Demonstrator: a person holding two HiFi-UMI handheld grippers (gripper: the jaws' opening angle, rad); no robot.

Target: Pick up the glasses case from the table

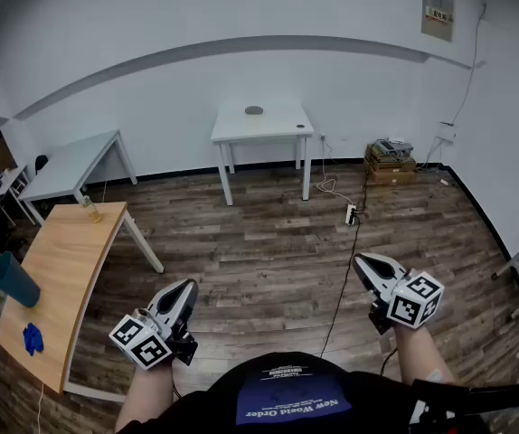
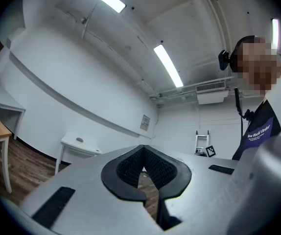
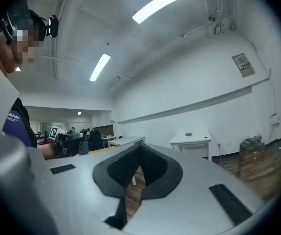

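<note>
Leftmost, a wooden worktop carries a teal cup, a crumpled blue thing and, at its far end, a small bottle of yellowish liquid. Next comes the left gripper, held low over the plank floor. Its fingers are pressed together tip to tip with nothing between them.

Straight ahead, against the far wall, stands a white worktop. The glasses case lies on it as a small dark oval, well apart from both grippers.

Right of centre, the right gripper is held about level, its fingers likewise closed and empty. A black cable runs across the floor between the two grippers, and cardboard boxes sit by the right wall.
</note>
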